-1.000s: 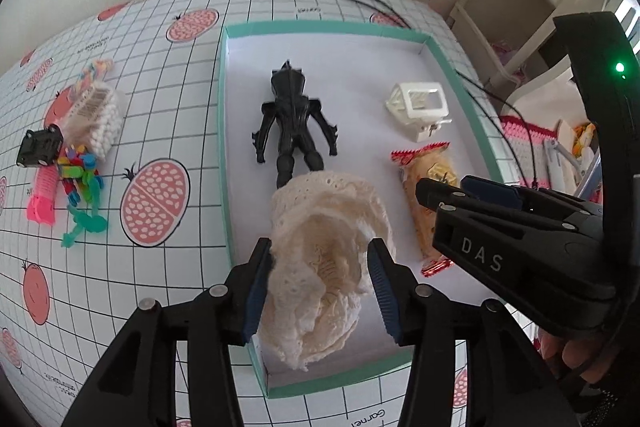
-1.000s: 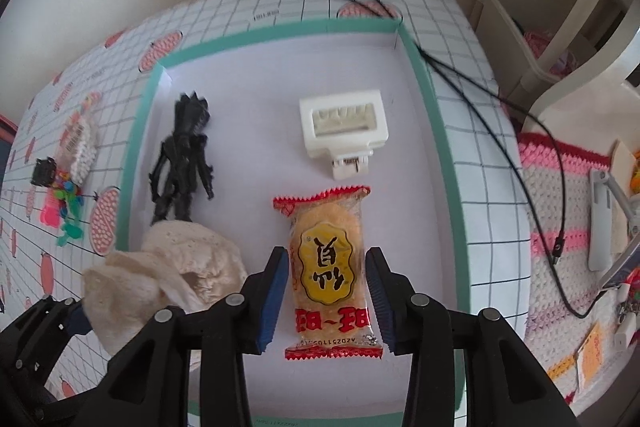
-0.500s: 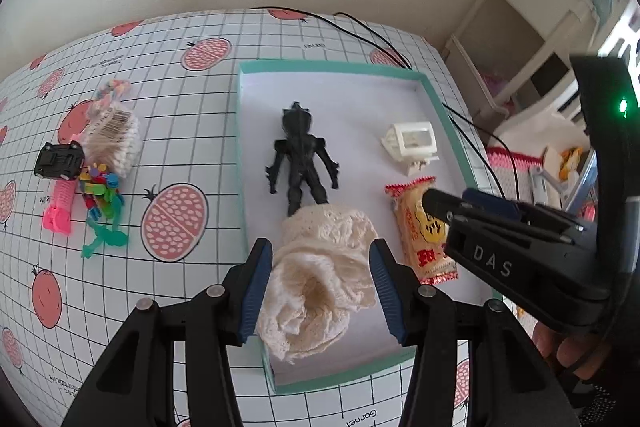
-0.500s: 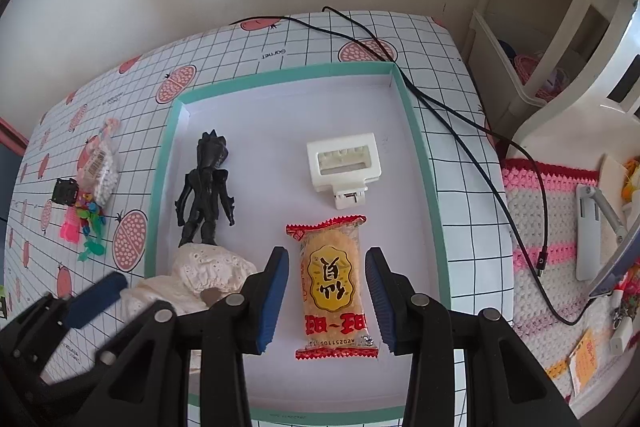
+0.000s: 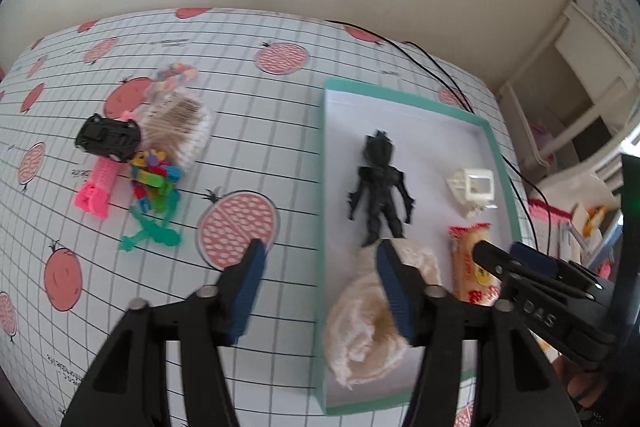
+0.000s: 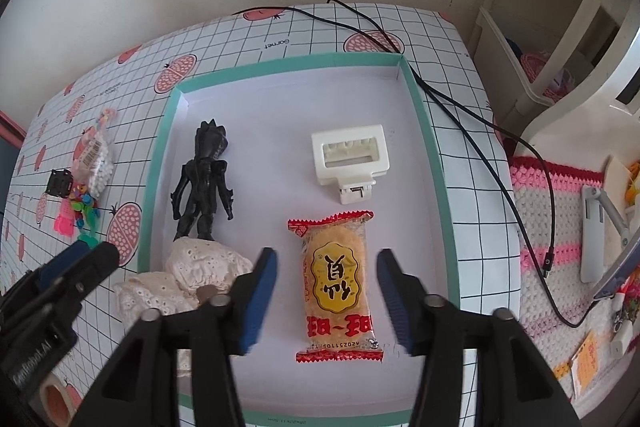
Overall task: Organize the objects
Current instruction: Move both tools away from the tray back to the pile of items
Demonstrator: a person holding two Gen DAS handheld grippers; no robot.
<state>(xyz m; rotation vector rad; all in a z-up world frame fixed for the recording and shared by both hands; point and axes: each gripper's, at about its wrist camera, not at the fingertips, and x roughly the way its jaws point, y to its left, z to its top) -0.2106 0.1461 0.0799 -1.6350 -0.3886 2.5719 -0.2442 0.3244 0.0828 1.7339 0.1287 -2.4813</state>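
1. Tray (image 6: 424,115), teal-rimmed, holds figure (image 6: 204,183), lace (image 6: 200,267), snack (image 6: 336,283) and clip (image 6: 350,151); its far half is bare.
2. Left gripper (image 5: 318,291) spread wide, empty, straddling the tray's left rim.
3. Right gripper (image 6: 326,297) wide, empty, above the snack.

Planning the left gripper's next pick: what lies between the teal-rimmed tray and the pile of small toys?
Only bare gridded tablecloth with a printed pomegranate lies between the teal-rimmed tray and the pile of small toys, as the left wrist view shows.
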